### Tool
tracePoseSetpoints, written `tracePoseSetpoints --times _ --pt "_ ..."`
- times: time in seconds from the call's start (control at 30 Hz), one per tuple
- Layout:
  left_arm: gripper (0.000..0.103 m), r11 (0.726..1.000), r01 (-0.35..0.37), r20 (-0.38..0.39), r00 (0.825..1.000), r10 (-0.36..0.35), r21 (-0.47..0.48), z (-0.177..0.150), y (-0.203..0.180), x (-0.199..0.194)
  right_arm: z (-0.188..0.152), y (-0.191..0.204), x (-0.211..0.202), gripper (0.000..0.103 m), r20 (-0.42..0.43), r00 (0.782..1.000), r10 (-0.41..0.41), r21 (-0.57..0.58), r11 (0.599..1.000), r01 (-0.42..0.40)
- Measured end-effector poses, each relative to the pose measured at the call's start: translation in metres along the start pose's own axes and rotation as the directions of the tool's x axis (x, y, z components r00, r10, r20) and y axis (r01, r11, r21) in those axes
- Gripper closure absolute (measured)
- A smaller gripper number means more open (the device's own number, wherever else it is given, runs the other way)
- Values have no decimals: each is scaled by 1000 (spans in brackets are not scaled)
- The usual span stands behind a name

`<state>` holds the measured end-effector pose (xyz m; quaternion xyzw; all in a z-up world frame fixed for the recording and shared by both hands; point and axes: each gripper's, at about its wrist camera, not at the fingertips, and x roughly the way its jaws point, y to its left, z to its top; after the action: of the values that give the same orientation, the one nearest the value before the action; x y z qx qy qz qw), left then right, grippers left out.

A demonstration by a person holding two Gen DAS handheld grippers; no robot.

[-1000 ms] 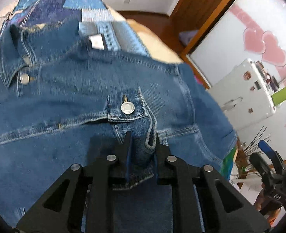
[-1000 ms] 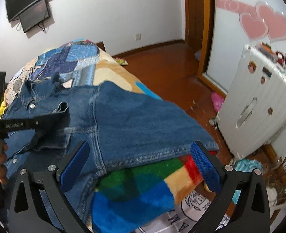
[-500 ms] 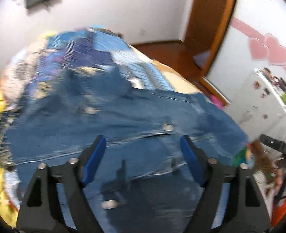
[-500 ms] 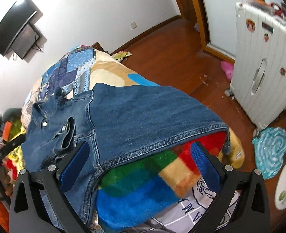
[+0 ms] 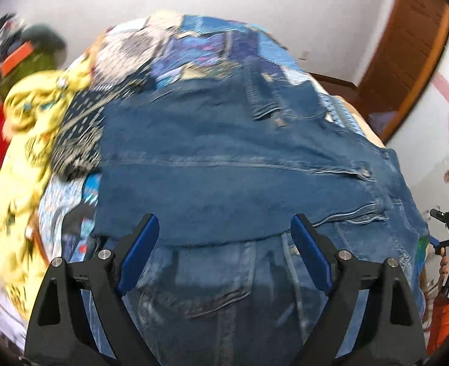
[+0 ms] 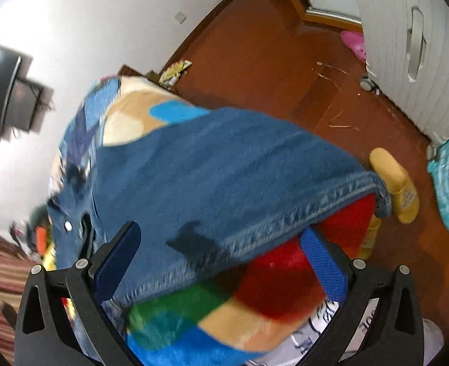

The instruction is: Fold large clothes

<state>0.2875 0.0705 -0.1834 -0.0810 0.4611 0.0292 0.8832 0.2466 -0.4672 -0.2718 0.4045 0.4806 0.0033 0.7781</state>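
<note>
— Denim jacket [image 5: 239,164], where is it lying?
— It is lying spread over the bed's patchwork blanket [image 6: 193,320].
— And each tool?
— Left tool [image 5: 224,253] is hovering, jaws apart, gripping nothing; right tool [image 6: 221,265] is gaping over the hem

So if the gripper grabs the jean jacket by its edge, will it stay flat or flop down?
Probably flop. The denim jacket already bends over the corner of the bed, following the colourful blanket under it. It looks thick, with heavy seams, so it is likely weighty and would hang in big folds. The rough cloth likely won't slip.
</note>
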Motion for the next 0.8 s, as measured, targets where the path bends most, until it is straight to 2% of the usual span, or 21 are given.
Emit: tracePoseSetpoints --times 0.03,0.2,0.23,0.27,0.3,0.33,0.47,0.53,0.67,0.8 --pt "15 999 -2 -1 1000 2 -33 -3 8 1 5 -2 2 1 7 1000 -18 1 1000 18" --pt "15 991 6 -7 1000 -7 -131 -13 26 -1 15 -2 10 19 49 993 -105 14 994 104" --pt "15 990 6 -5 1000 -7 -142 -14 28 -1 16 1 10 29 65 987 -145 -1 989 145" --pt "15 989 5 -2 1000 -5 -145 -15 29 -2 16 1 10 47 77 980 -181 -20 983 183" --pt "15 989 2 3 1000 -2 -145 -16 30 -3 14 7 10 57 101 961 -259 -57 962 266" --pt "15 990 -1 8 1000 2 -143 -16 30 -4 11 12 9 69 124 945 -302 -86 946 314" --pt "15 994 -25 26 999 28 -109 -17 30 -9 6 26 -2 87 167 940 -298 -114 941 318" --pt "15 996 -37 36 999 40 -86 -17 30 -12 7 37 -15 92 190 945 -266 -121 949 292" --pt "15 998 -36 52 998 39 -57 -17 33 -16 12 71 -44 93 252 952 -175 -164 962 220" --pt "15 998 -49 59 997 51 -40 -17 39 -20 11 133 -66 93 310 946 -97 -256 949 182"
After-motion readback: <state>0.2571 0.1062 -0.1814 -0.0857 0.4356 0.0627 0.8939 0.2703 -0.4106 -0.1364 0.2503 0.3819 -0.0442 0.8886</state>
